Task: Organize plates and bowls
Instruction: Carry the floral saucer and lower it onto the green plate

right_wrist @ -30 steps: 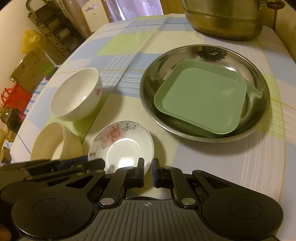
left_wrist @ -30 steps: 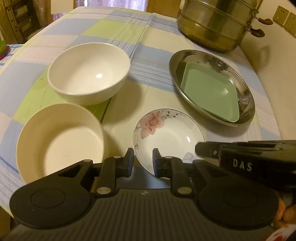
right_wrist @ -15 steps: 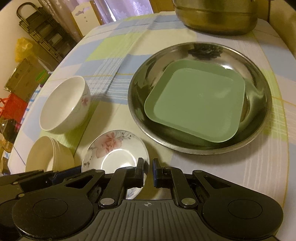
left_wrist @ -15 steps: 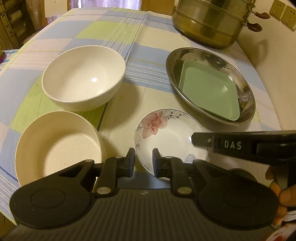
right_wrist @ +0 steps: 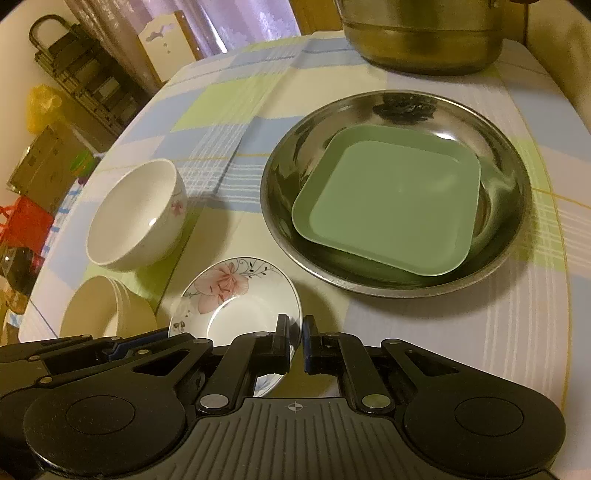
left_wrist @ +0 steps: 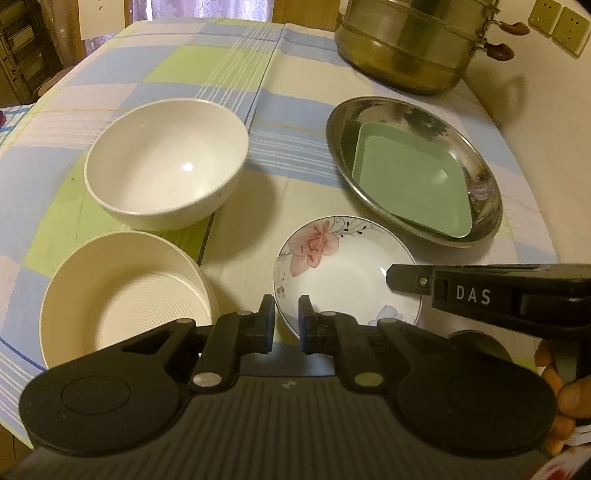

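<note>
A small flowered saucer (left_wrist: 343, 269) (right_wrist: 236, 295) lies near the table's front edge. A green square plate (left_wrist: 410, 184) (right_wrist: 388, 206) rests inside a round steel dish (left_wrist: 480, 173) (right_wrist: 506, 206). A white bowl (left_wrist: 166, 162) (right_wrist: 136, 214) and a cream ribbed bowl (left_wrist: 122, 299) (right_wrist: 99, 314) stand to the left. My left gripper (left_wrist: 286, 319) hovers at the saucer's near rim, jaws nearly closed and empty. My right gripper (right_wrist: 296, 341) (left_wrist: 391, 275) is above the saucer's right edge, jaws nearly closed and empty.
A large brass steamer pot (left_wrist: 413, 44) (right_wrist: 424, 33) stands at the back of the round table with its checked cloth (left_wrist: 207, 62). A wall with sockets (left_wrist: 557, 26) is to the right. Shelves and bags (right_wrist: 37, 147) stand beyond the table's left edge.
Both grippers have drifted slightly over the saucer, the right one edging left toward its rim. The dishes have not moved.
</note>
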Motion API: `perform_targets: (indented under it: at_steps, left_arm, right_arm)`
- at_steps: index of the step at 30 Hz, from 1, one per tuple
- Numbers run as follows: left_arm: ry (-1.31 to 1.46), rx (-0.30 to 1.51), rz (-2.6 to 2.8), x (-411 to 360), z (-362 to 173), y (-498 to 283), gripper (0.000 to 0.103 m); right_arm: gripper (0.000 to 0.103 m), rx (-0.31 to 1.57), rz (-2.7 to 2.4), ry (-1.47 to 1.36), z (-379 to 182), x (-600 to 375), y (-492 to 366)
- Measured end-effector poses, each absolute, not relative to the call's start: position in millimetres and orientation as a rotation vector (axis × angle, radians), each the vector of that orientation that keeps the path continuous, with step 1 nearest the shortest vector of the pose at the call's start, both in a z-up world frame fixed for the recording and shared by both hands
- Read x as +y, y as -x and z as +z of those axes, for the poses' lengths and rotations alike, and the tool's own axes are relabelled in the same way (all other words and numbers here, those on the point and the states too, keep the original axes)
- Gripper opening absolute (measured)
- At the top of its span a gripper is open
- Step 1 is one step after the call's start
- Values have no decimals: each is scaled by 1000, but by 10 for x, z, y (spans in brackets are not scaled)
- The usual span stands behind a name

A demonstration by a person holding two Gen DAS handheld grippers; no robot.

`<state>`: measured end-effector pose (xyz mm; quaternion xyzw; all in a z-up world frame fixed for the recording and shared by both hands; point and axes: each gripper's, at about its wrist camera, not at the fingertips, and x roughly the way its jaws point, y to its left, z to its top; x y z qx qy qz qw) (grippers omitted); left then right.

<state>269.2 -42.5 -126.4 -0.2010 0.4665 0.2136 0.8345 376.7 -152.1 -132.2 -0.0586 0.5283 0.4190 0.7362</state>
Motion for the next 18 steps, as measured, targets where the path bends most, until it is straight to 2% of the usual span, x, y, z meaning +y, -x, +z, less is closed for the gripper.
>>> perform_targets:
  at_steps: [18]
  left_arm:
    - [373, 901, 399, -343, -885, -2801, 11]
  right_arm:
    - [7, 1089, 891, 53, -888, -1606, -3776]
